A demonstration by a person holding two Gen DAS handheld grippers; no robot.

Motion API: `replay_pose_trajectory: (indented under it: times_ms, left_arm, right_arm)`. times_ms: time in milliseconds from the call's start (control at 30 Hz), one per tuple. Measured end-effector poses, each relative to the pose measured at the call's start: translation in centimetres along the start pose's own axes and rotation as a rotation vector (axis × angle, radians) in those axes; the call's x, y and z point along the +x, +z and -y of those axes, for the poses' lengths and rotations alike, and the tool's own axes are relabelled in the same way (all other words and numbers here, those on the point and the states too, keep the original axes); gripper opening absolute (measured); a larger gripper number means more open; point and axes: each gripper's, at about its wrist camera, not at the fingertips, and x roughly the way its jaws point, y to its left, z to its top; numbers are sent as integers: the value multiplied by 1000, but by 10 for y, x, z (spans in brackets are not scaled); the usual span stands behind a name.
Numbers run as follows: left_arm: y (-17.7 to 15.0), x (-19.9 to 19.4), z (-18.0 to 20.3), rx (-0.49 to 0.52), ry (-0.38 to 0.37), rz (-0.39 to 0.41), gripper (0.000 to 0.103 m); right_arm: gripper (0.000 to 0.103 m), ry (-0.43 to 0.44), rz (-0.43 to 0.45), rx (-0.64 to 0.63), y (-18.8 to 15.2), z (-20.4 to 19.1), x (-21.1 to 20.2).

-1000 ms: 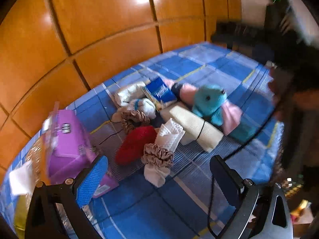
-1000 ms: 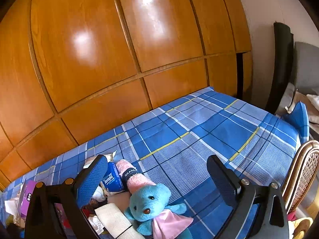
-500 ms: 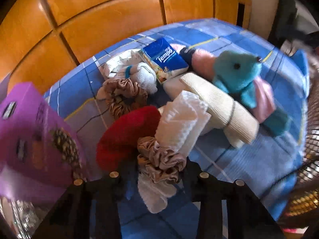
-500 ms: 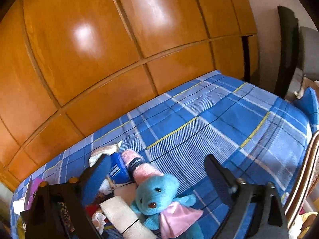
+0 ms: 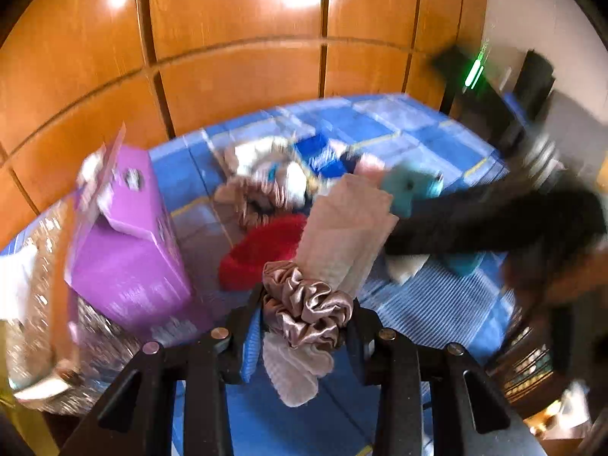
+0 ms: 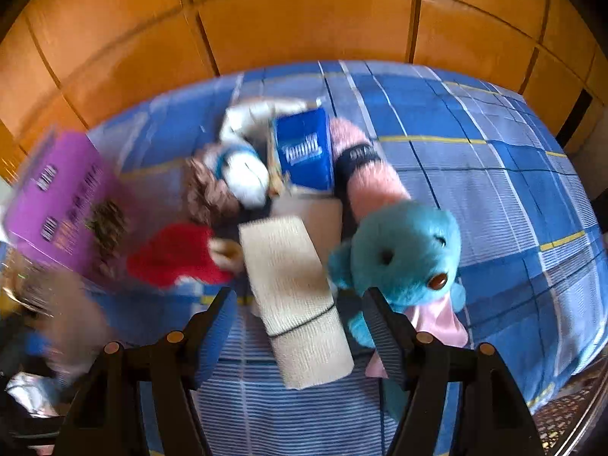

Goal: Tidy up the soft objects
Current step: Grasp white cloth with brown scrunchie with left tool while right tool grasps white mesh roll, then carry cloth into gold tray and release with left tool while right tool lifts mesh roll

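Note:
My left gripper (image 5: 304, 323) is shut on a beige satin scrunchie (image 5: 307, 306) wrapped round a white ribbed cloth (image 5: 342, 243), lifted above the blue plaid bed (image 5: 437, 304). Behind it lie a red fuzzy item (image 5: 262, 250) and a blurred pile of soft things. My right gripper (image 6: 300, 315) is open, low over a rolled cream cloth (image 6: 296, 296) that lies between its fingers. A teal plush bear (image 6: 399, 250) with a pink cape lies just right of it. The red item (image 6: 171, 254), a blue tissue pack (image 6: 302, 150) and a pink sock (image 6: 364, 178) lie beyond.
A purple box (image 5: 125, 243) stands at the left of the pile and also shows in the right wrist view (image 6: 64, 197). A wooden panelled wall (image 6: 304, 19) backs the bed. The right arm (image 5: 494, 220) crosses the left wrist view. Clutter sits at the bed's left edge.
My left gripper closed on the scrunchie and white cloth and lifted them. My right gripper dropped down toward the cream cloth and bear, staying open.

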Motion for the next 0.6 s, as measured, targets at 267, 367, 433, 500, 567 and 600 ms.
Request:
replay_pose_trajectory:
  times_ms: [267, 367, 433, 500, 567, 600]
  left_arm:
    - [88, -29, -28, -82, -21, 143, 38]
    - [121, -40, -70, -186, 39, 194, 38]
    - [134, -46, -106, -268, 92, 210, 38]
    - [136, -56, -147, -353, 176, 229, 38]
    - [126, -69, -186, -431, 263, 240, 38]
    - [117, -77, -203, -460, 299, 244, 38]
  right_arm:
    - [47, -50, -68, -52, -3, -10, 20]
    - [46, -80, -60, -99, -7, -18, 19]
    - [46, -90, -63, -110, -6, -19, 20]
    - [46, -89, -62, -108, -7, -20, 19]
    - [46, -89, -62, -109, -8, -20, 18]
    - [46, -91, -61, -112, -8, -21, 19]
